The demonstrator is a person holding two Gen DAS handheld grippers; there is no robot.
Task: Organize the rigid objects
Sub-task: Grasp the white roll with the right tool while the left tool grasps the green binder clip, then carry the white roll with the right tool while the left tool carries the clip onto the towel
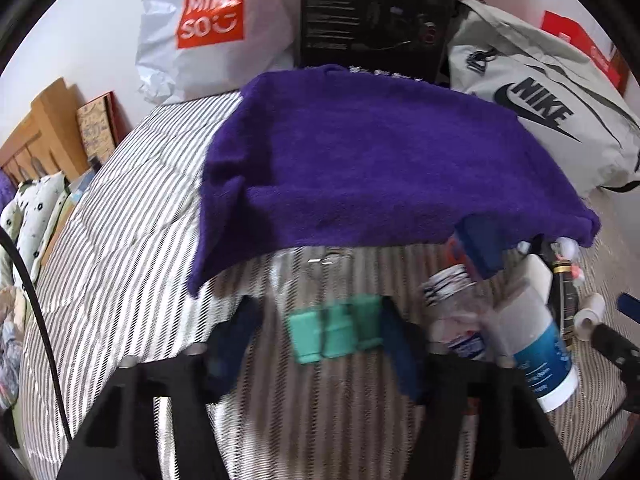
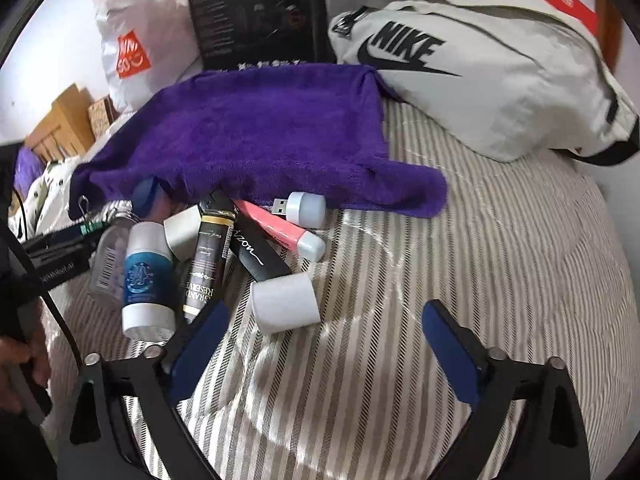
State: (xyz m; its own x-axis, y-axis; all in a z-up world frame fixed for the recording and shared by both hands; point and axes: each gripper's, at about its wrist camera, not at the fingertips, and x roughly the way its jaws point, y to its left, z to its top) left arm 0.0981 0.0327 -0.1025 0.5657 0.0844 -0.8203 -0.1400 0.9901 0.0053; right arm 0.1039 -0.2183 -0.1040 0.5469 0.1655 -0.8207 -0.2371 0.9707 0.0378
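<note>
A clump of green binder clips lies on the striped bedspread between the blue fingers of my left gripper. That gripper is open, and its left finger stands apart from the clips. In the right wrist view, small rigid items lie in a pile: a blue-and-white bottle, a clear bottle, a black-and-gold tube, a black box, a pink tube, a USB lamp and a white cap. My right gripper hangs open just short of the white cap, holding nothing.
A purple towel lies spread behind the pile, partly over it. Beyond it stand a grey Nike bag, a black box and a white Miniso bag. A person's hand holds the left gripper's handle.
</note>
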